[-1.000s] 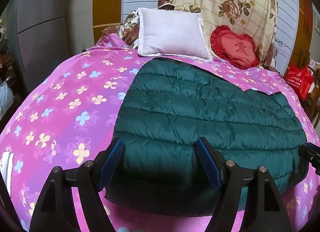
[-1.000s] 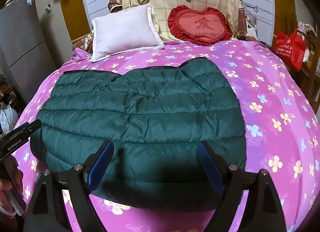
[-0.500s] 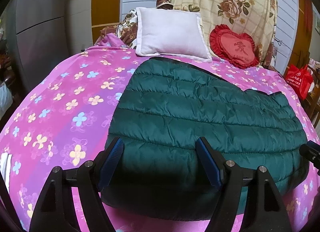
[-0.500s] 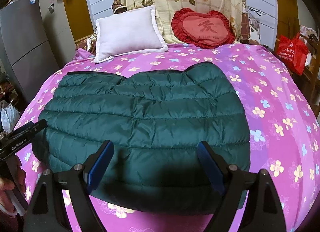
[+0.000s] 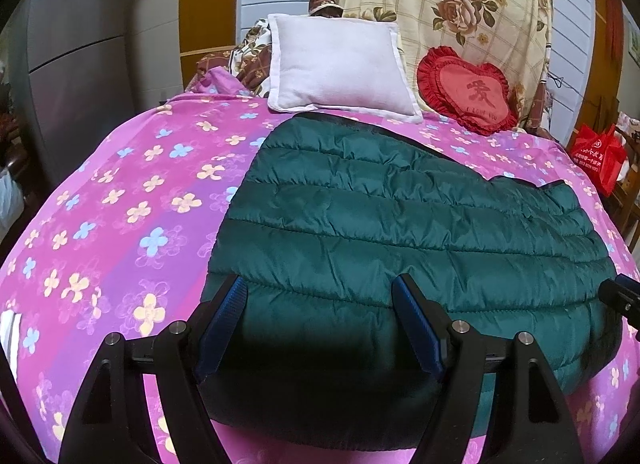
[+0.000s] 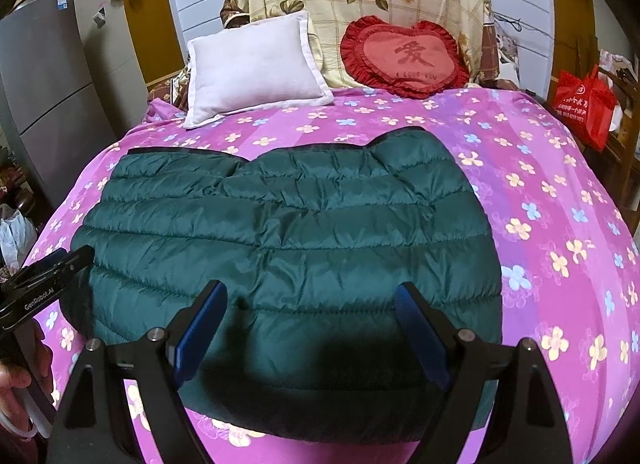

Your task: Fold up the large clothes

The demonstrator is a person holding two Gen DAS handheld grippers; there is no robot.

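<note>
Jacket [image 6: 288, 248] flat on bedsheet [image 6: 560, 200]

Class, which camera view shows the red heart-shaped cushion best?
The right wrist view: the red heart-shaped cushion sits near centre, whole, its character readable. The left wrist view shows it smaller and off to the right.

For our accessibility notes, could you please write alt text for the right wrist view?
A dark green quilted jacket lies flat on a pink flowered bedspread, with the right gripper above its near edge, jaws open. A white pillow and red heart cushion sit behind.
</note>
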